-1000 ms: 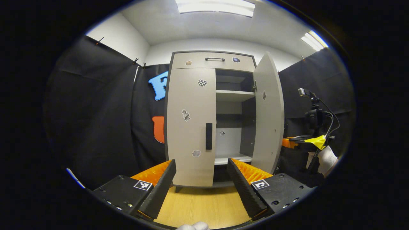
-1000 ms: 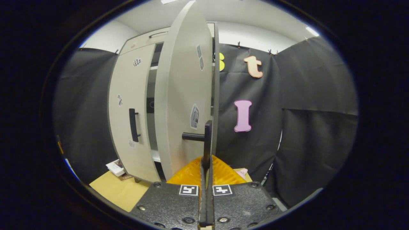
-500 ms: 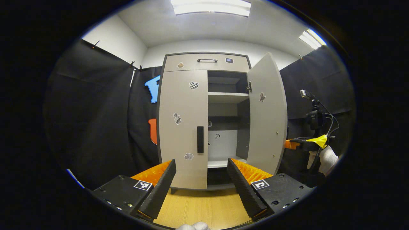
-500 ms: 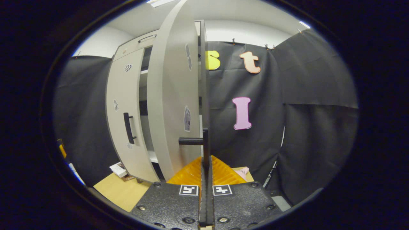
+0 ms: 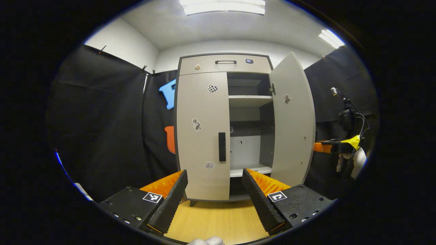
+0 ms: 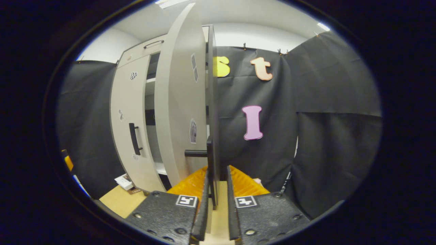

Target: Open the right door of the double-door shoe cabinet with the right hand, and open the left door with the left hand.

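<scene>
1. My left claw [image 5: 214,199] sits nearest me in the left gripper view, its fingers spread wide and gripping nothing, above the wooden floor [image 5: 218,221] just in front of the shoe cabinet [image 5: 223,64].
2. In the right gripper view my right claw [image 6: 215,194] has its fingers a little apart; the right door handle [image 6: 210,163] stands between them, and I see a gap on at least one side, so it is not pinched.
3. Past the left claw, the left door [image 5: 202,136] lies flush against the cabinet front, its dark handle [image 5: 222,146] upright near the inner edge.
4. To its right, the right door [image 5: 293,126] stands swung well out, showing the shelves [image 5: 248,100] inside.
5. Farther right in the left gripper view I see the right claw, with a gloved hand [image 5: 357,160] holding it, beside that open door.
6. A drawer [image 5: 224,64] runs along the cabinet top.
</scene>
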